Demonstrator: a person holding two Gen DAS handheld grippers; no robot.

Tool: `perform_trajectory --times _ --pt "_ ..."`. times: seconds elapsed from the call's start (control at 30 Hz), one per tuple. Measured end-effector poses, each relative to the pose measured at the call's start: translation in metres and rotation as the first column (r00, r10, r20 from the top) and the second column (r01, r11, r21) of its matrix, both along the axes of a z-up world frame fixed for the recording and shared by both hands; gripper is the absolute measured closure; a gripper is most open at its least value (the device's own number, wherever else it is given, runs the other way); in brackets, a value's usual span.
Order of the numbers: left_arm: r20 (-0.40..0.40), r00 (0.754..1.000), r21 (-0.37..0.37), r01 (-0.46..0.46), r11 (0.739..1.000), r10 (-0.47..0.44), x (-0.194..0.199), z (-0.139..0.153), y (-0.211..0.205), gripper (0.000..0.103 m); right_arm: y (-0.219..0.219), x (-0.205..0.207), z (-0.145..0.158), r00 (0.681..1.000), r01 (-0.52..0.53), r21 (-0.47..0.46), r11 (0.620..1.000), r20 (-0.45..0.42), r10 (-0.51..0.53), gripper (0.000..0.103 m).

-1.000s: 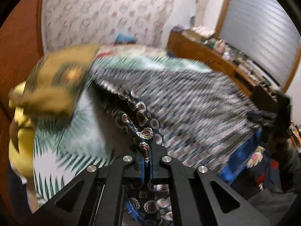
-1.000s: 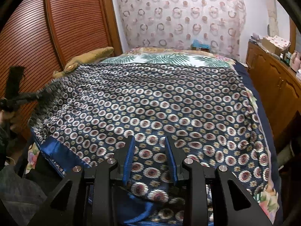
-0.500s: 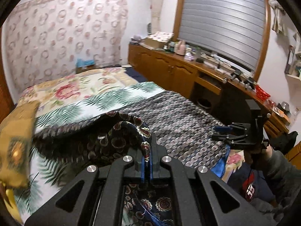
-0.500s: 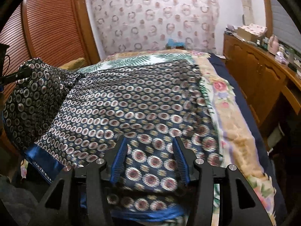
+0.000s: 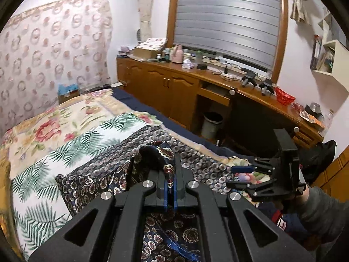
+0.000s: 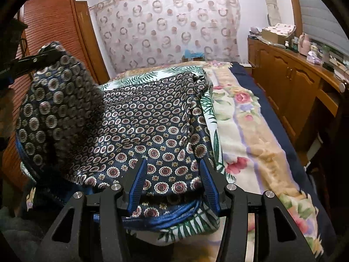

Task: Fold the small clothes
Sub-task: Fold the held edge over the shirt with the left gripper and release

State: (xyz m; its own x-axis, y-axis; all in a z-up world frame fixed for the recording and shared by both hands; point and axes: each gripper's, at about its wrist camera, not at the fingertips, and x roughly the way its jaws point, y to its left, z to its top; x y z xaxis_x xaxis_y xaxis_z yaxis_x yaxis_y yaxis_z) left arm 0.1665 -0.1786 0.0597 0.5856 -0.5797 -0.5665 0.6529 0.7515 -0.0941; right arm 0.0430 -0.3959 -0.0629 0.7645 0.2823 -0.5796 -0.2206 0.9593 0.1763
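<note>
A dark blue cloth with round medallion print (image 6: 152, 118) lies on the bed, its blue hem (image 6: 174, 215) at the near edge. My left gripper (image 5: 170, 175) is shut on a corner of this cloth (image 5: 165, 152) and holds it lifted; in the right wrist view that raised corner (image 6: 56, 91) hangs at the left with the left gripper (image 6: 32, 62) above it. My right gripper (image 6: 172, 174) is open, its fingers (image 6: 139, 174) spread just above the cloth's near edge, holding nothing. It also shows in the left wrist view (image 5: 250, 175) at the right.
The bed carries a palm-leaf sheet (image 5: 72, 139) and a floral blanket (image 6: 246, 118). A wooden cabinet run with clutter (image 5: 196, 80) lines the right wall, a bin (image 5: 211, 124) under it. A wooden wardrobe (image 6: 54, 26) stands at the left.
My left gripper has lifted the cloth corner and carried it to the right over the bed, folding the cloth over. My right gripper has opened wider near the hem.
</note>
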Motion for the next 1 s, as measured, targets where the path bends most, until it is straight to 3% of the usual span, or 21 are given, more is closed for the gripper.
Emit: perform_trajectory --times 0.27,0.33,0.6,0.67,0.73,0.8,1.0 --pt "-0.003 0.998 0.011 0.056 0.998 -0.056 0.006 0.009 -0.038 0.099 -0.014 -0.013 -0.003 1.000 0.008 0.033 0.999 0.029 -0.009 0.051" --pt "-0.001 0.999 0.031 0.035 0.999 -0.035 0.004 0.006 -0.041 0.099 -0.013 -0.017 -0.004 0.999 0.016 0.019 1.000 0.033 -0.016 0.051" --pt "0.024 1.000 0.049 -0.014 0.999 0.013 -0.002 -0.003 -0.021 0.060 -0.009 -0.024 0.001 0.998 0.014 -0.005 1.000 0.060 -0.014 0.051" --pt "0.029 0.999 0.050 -0.035 0.998 0.034 -0.004 -0.005 -0.010 0.058 -0.008 -0.022 0.002 0.998 0.014 -0.007 1.000 0.062 -0.013 0.051" --pt "0.032 0.998 0.042 -0.058 0.997 0.056 -0.006 -0.009 0.005 0.044 -0.008 -0.017 0.002 0.998 0.008 -0.012 1.000 0.064 -0.007 0.051" --pt "0.027 0.997 0.027 -0.079 0.997 0.078 -0.007 -0.014 0.019 0.022 -0.007 -0.014 0.001 0.998 0.003 -0.020 1.000 0.067 -0.001 0.051" --pt "0.007 0.987 0.040 -0.163 0.986 0.163 -0.010 -0.040 0.057 0.020 0.006 -0.007 0.007 0.997 -0.026 -0.034 0.999 0.069 0.028 0.051"
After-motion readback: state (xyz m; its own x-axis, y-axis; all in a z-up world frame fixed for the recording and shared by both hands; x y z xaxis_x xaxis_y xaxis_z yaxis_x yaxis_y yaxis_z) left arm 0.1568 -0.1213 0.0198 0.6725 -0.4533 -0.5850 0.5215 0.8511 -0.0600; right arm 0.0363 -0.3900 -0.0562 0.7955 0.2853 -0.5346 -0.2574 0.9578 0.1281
